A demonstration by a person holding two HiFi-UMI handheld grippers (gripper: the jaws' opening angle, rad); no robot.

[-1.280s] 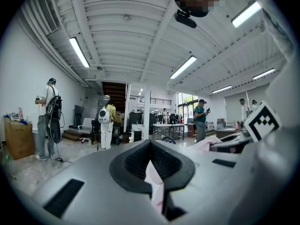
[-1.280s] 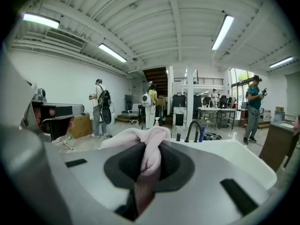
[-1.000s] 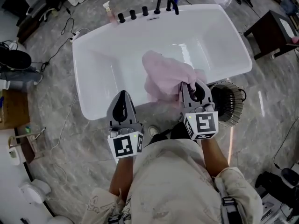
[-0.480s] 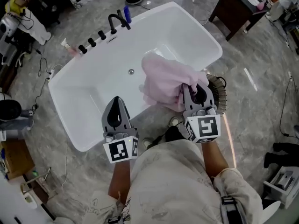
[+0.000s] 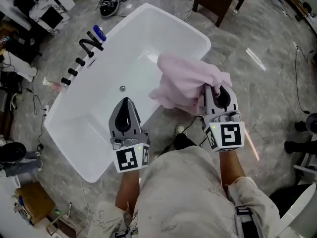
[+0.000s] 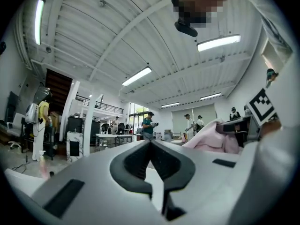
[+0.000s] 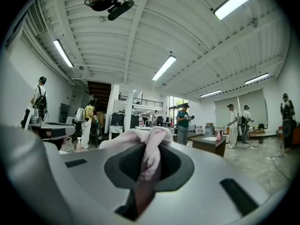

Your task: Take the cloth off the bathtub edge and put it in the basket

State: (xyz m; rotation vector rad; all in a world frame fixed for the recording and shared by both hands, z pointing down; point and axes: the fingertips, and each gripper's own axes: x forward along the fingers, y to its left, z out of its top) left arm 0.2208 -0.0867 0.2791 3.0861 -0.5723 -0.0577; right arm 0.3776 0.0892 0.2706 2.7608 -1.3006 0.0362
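Here, right gripper [image 5: 214, 88] clamps the pink cloth [image 5: 185, 81] — left gripper [image 5: 126, 102] closed, empty.

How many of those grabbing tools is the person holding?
2. The left gripper is at the left in the head view, shut and empty. The right gripper is at the right, shut on the pink cloth.

No words, numbers or brand names are readable anywhere. The only printed marks are black-and-white square patterns on the left marker cube [image 5: 131, 157] of my left tool [image 5: 126, 102] and the right marker cube [image 5: 228, 135] of my right tool [image 5: 212, 87].
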